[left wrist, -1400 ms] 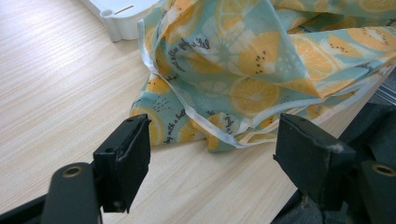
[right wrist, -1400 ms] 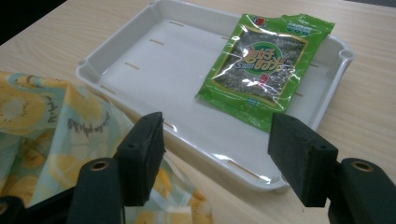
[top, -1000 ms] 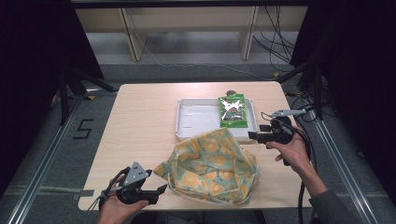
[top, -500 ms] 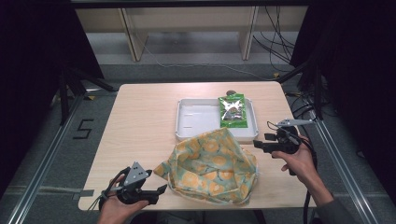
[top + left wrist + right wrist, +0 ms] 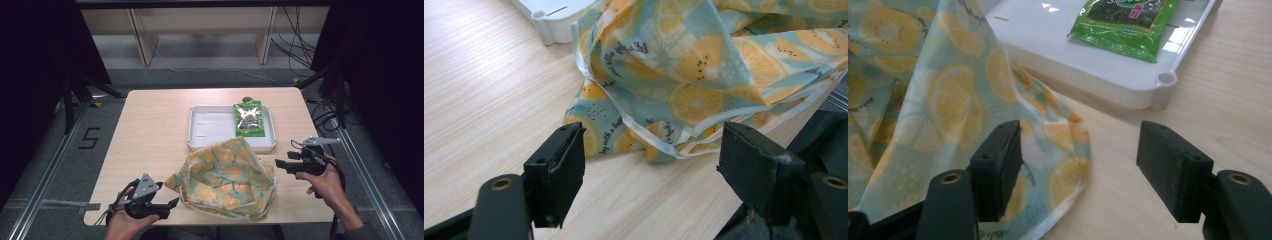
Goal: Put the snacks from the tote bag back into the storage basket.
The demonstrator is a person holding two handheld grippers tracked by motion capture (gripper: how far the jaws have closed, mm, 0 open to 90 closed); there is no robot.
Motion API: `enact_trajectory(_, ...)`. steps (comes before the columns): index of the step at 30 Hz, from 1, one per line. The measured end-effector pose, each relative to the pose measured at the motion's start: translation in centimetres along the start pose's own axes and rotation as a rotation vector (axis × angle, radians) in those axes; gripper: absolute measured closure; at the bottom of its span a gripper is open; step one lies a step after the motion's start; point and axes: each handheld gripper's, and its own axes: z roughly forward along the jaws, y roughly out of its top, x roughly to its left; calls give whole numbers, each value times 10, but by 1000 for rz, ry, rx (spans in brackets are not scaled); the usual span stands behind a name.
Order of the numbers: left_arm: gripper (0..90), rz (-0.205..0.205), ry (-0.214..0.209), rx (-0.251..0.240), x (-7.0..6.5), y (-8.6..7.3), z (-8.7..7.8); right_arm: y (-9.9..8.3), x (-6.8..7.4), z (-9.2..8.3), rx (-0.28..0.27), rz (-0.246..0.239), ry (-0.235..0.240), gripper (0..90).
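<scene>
Flanking 1 lemon-print bag (image 5: 225,177): 2 grippers, L (image 5: 172,204) & R (image 5: 278,163), jaws open, empty.

A light wooden table (image 5: 150,130) bears a white plastic tray (image 5: 210,131) and a crumpled lemon-print cloth bag (image 5: 225,177), touching.

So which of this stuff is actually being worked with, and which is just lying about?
In the job:
- lemon-print cloth bag, slumped on the table
- left gripper, open, beside the bag
- right gripper, open, by the bag's other side

Lying about:
- white tray
- green snack packet, in the tray
</scene>
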Motion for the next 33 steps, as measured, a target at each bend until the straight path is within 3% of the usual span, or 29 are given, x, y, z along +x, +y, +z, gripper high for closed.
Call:
enact_trajectory(1, 262, 10, 0, 5, 1, 0, 0, -1, 3, -2, 16, 35, 1, 356)
enact_trajectory(2, 262, 5, 5, 2, 0, 0, 0, -3, 2, -2, 6, 5, 1, 355)
enact_trajectory(7, 262, 6, 3, 0, 0, 0, 0, -12, 8, -8, 11, 36, 10, 350)
enact_trajectory(9, 262, 6, 7, -1, 0, 0, 0, -15, 6, -10, 5, 3, 8, 339)
enact_trajectory(10, 262, 5, 3, -2, 0, 0, 0, -17, 10, -11, 11, 44, 8, 335)
enact_trajectory(11, 262, 4, 3, -2, 0, 0, 0, -19, 7, -11, 5, 6, 14, 335)
enact_trajectory(12, 262, -2, 6, 0, 0, 0, 0, -21, 11, -14, 21, 46, 13, 335)
enact_trajectory(15, 262, 2, 7, 2, 0, 0, 0, -27, 13, -16, 26, 48, 16, 337)
enact_trajectory(17, 262, -2, 6, 0, 0, 0, 0, -30, 12, -19, 18, 7, 5, 337)
enact_trajectory(20, 262, -1, 7, 2, 0, 0, 0, -35, 17, -21, 32, 42, 10, 331)
enact_trajectory(23, 262, 0, 8, 2, 0, 0, 0, -40, 15, -22, 17, -4, 11, 321)
enact_trajectory(24, 262, -1, 7, 1, 0, 0, 0, -41, 17, -24, 22, 4, 13, 318)
enact_trajectory(25, 262, 2, 5, 3, 0, 0, 0, -43, 21, -26, 38, 44, 16, 316)
enact_trajectory(26, 262, 9, 8, 10, 0, 0, 0, -44, 20, -25, 16, 8, 16, 312)
enact_trajectory(27, 262, 12, 6, 11, 0, 0, 0, -45, 20, -26, 24, 3, 14, 307)
enact_trajectory(28, 262, 11, 8, 11, 0, 0, 0, -47, 24, -28, 38, 33, 15, 302)
enact_trajectory(29, 262, 8, 8, 12, 0, 0, 0, -49, 23, -27, 18, 14, 19, 300)
enact_trajectory(30, 262, 8, 8, 12, 0, 0, 0, -50, 25, -29, 41, 28, 23, 296)
enact_trajectory(31, 262, 5, 11, 11, 0, 0, 0, -52, 26, -29, 29, 34, 23, 286)
enact_trajectory(33, 262, 17, 6, 13, 1, 0, 0, -54, 25, -30, 26, 2, 31, 280)
